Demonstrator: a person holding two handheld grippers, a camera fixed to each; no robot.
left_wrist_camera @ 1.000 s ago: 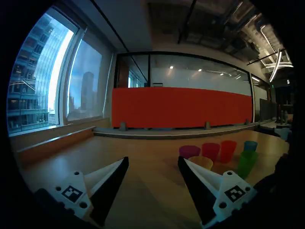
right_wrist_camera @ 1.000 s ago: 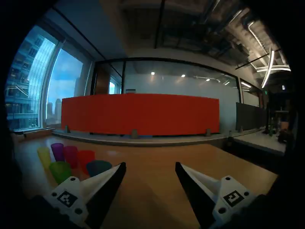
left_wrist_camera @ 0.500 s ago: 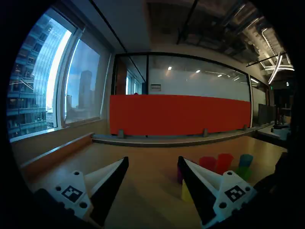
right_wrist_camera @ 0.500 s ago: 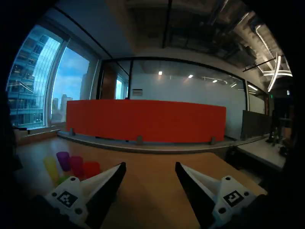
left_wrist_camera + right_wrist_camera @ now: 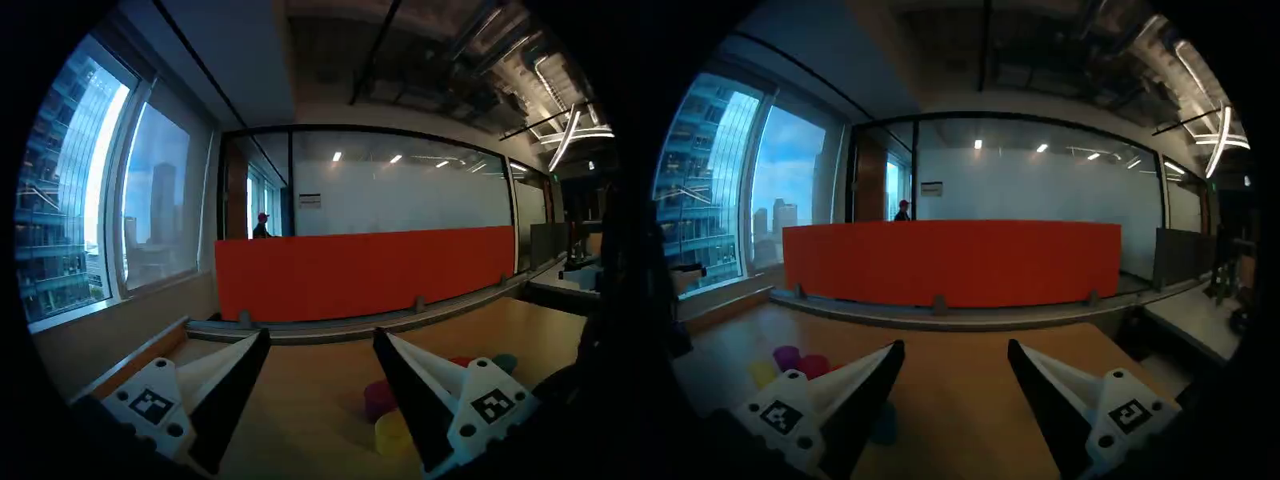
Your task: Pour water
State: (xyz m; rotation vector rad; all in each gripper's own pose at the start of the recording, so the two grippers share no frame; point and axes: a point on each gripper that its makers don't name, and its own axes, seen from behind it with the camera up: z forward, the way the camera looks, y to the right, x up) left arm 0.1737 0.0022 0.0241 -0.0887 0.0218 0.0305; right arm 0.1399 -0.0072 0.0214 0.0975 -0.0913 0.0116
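**As both tools tip upward, the cups sink low in view**

Since both cameras have pitched up over the last second, the coloured cups now sit lower in each view, partly hidden behind the fingers. Left tool (image 5: 320, 334): fingers spread wide, nothing between them. Right tool (image 5: 956, 344): same, wide apart and empty.

In the left gripper view the purple plastic cup (image 5: 378, 398) and yellow plastic cup (image 5: 392, 432) stand on the tan wooden bench (image 5: 320, 416), just beside the right-hand finger. More cups are tucked behind that finger.

In the right gripper view the purple plastic cup (image 5: 786, 356) and yellow plastic cup (image 5: 762, 372) stand at lower left. A dark blue plastic cup (image 5: 886, 424) peeks out beside the left-hand finger. The cluster lies between the two tools.

A long orange partition panel (image 5: 360, 272) runs along the bench's far edge.

Judgement: no grasp has begun and pouring has not started. The tools look to be lifting or re-aiming, so a cup needs picking first. Which cup holds water I cannot tell.
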